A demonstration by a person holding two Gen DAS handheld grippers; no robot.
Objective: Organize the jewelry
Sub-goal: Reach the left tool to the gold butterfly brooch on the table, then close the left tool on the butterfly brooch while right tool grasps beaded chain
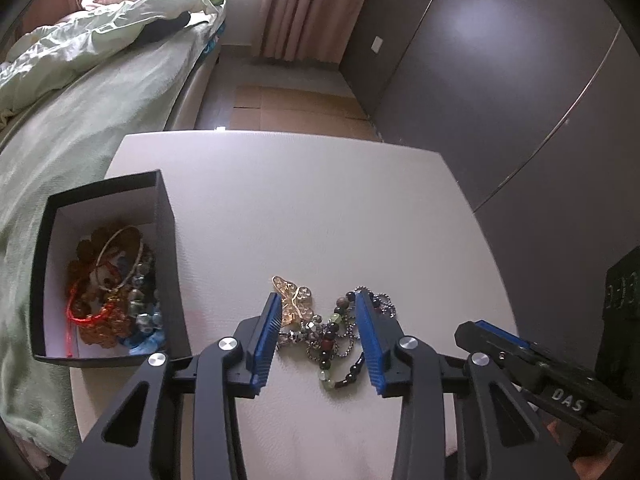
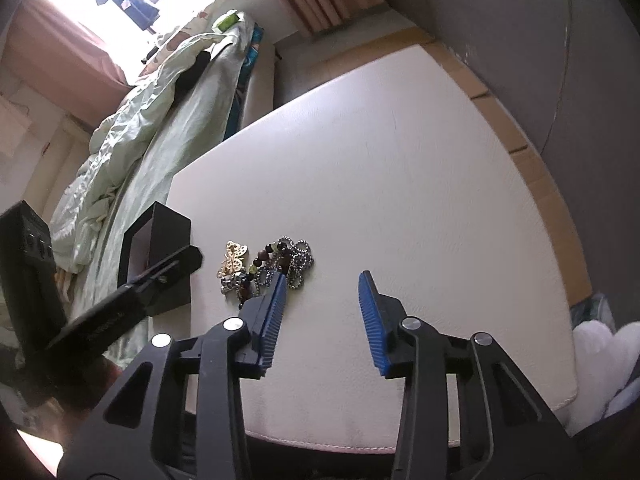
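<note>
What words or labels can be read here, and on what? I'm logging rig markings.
"DAS": white letters on the right gripper's black body, seen from the left wrist.
Raised marks on the black block at the frame's right edge: unreadable.
Nothing readable on the black box or jewelry.

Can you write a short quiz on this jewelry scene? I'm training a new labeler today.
1. True or false: the black box is empty.
2. Which gripper straddles the jewelry pile: A left, B right?
3. Fill in: the gold butterfly piece lies on the ____ table.

Key: 1 false, it holds bracelets; 2 A; 3 white.
</note>
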